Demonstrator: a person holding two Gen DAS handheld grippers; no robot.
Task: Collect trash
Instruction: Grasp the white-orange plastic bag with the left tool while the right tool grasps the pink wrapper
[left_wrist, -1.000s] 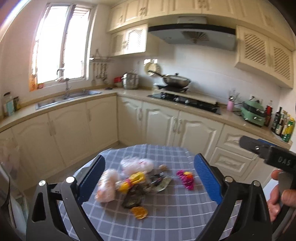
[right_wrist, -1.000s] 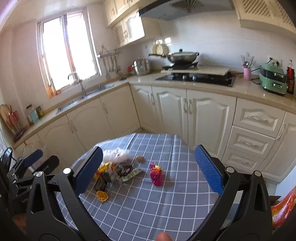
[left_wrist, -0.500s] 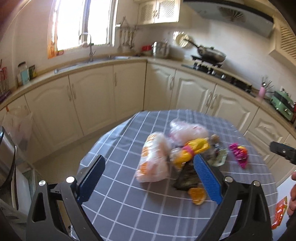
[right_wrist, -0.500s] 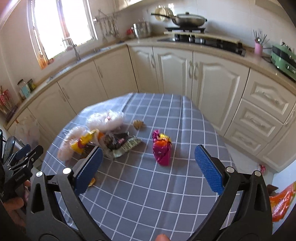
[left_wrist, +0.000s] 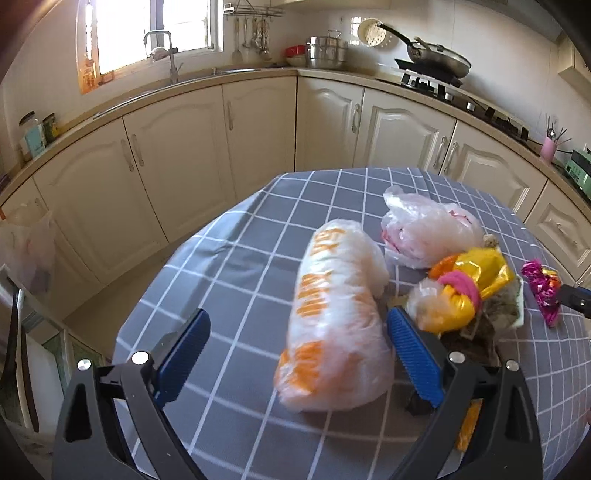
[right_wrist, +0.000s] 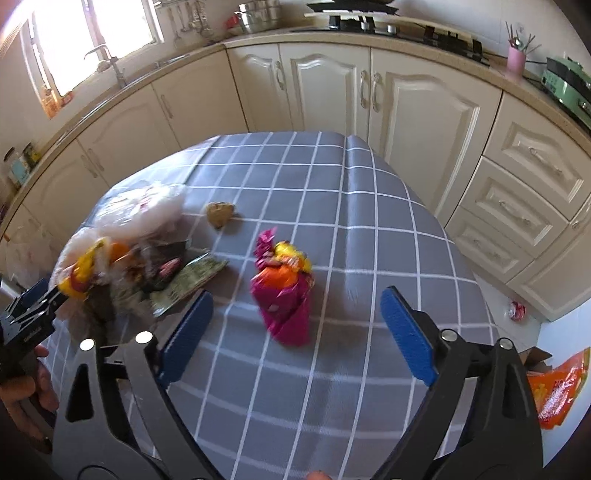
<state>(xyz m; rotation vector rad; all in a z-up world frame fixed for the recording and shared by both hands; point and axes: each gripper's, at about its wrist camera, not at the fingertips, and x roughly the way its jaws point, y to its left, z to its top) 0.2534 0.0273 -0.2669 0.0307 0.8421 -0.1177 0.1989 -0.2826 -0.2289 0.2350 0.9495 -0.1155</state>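
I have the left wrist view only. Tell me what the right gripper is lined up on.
Observer: The right gripper is open, its jaws have just been closing, and the pink wrapper sits in line between them, untouched.
Operator: Report anything off the table.
Observer: An orange packet lies on the floor to the right of the table.
Operator: Name anything else down there.
Observer: A small red-and-white scrap lies near the drawers.
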